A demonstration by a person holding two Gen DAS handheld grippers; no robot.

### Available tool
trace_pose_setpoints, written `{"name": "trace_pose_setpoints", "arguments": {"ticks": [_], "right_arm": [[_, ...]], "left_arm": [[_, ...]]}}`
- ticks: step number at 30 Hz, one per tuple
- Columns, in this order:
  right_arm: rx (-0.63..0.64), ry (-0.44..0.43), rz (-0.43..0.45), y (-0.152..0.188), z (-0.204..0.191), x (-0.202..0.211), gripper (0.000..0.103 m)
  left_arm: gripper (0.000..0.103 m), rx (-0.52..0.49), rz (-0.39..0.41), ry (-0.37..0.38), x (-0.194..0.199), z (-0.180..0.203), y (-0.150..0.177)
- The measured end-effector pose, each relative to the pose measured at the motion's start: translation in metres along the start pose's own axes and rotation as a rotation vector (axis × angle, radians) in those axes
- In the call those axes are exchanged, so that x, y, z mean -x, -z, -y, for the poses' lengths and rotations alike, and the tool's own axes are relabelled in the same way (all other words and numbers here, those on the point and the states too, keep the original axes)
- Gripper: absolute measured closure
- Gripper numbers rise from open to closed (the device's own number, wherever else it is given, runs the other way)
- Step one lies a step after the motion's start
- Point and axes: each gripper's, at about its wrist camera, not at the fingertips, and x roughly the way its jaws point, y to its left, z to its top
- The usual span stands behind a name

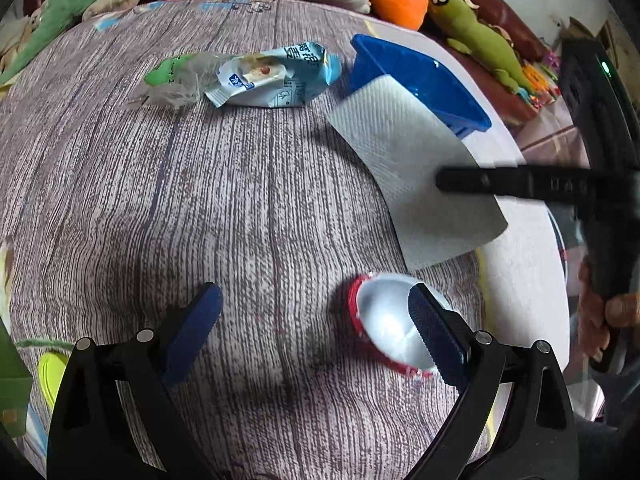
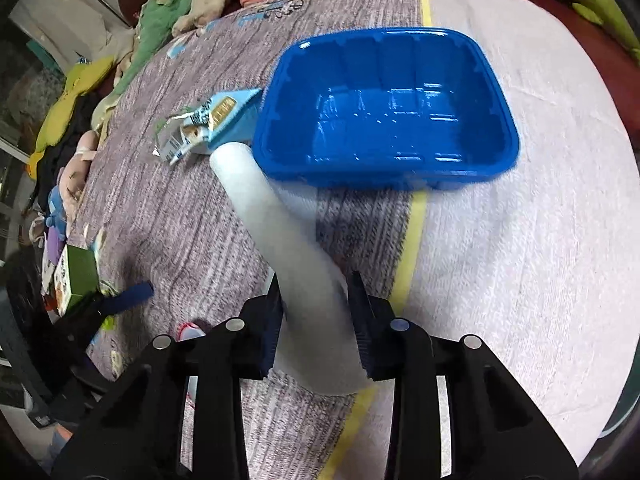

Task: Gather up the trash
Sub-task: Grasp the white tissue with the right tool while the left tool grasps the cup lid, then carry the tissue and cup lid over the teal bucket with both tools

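White paper sheet, one, pinched in right gripper jaws; left gripper jaws spread; one blue tray, two wrappers.

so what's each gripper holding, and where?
Right gripper pinches the white paper towel near one end. Left gripper is open, holding nothing.

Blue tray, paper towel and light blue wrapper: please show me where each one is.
blue tray [image 2: 400, 120], right wrist view, on its inner floor.
paper towel [image 2: 288, 240], right wrist view, on the middle of the sheet.
light blue wrapper [image 1: 276, 80], left wrist view, on its crumpled middle.
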Motion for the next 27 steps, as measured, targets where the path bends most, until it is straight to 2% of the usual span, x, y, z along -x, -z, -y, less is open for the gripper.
{"name": "trace_pose_setpoints", "arguments": {"ticks": [1, 4, 5, 6, 7, 11, 14, 17, 19, 21, 27], "right_arm": [[0.010, 0.007, 0.015, -0.003, -0.002, 0.000, 0.055], [0.028, 0.013, 0.032, -0.012, -0.007, -0.003, 0.057], [0.035, 0.018, 0.042, -0.014, -0.009, -0.003, 0.068], [0.042, 0.026, 0.048, -0.015, -0.010, -0.003, 0.087], [0.044, 0.028, 0.053, -0.015, -0.010, -0.001, 0.091], [0.031, 0.020, 0.091, -0.012, -0.004, 0.017, 0.095], [0.007, 0.010, 0.111, -0.004, 0.007, 0.033, 0.096], [-0.011, 0.013, 0.115, 0.008, 0.020, 0.048, 0.096], [-0.024, 0.019, 0.118, 0.016, 0.030, 0.055, 0.096], [-0.038, 0.024, 0.122, 0.023, 0.039, 0.061, 0.096], [-0.110, 0.034, 0.151, 0.048, 0.081, 0.084, 0.096]], "left_arm": [[0.008, -0.001, -0.001, -0.003, 0.001, 0.001, 0.001], [0.008, -0.003, -0.010, -0.015, 0.000, 0.003, 0.005], [0.008, -0.001, -0.012, -0.017, 0.000, 0.003, 0.006], [0.008, 0.001, -0.015, -0.016, -0.001, 0.003, 0.008], [0.008, 0.002, -0.015, -0.017, 0.000, 0.004, 0.010], [0.010, -0.012, -0.012, -0.018, 0.000, 0.014, 0.016], [0.029, -0.035, -0.033, -0.016, -0.005, 0.025, 0.017], [0.035, -0.061, -0.034, -0.050, -0.011, 0.037, 0.019], [0.051, -0.063, -0.023, -0.084, -0.013, 0.042, 0.020], [0.090, -0.044, -0.028, -0.071, -0.013, 0.044, 0.018], [0.098, -0.044, 0.019, -0.093, -0.003, 0.066, 0.011]]}}
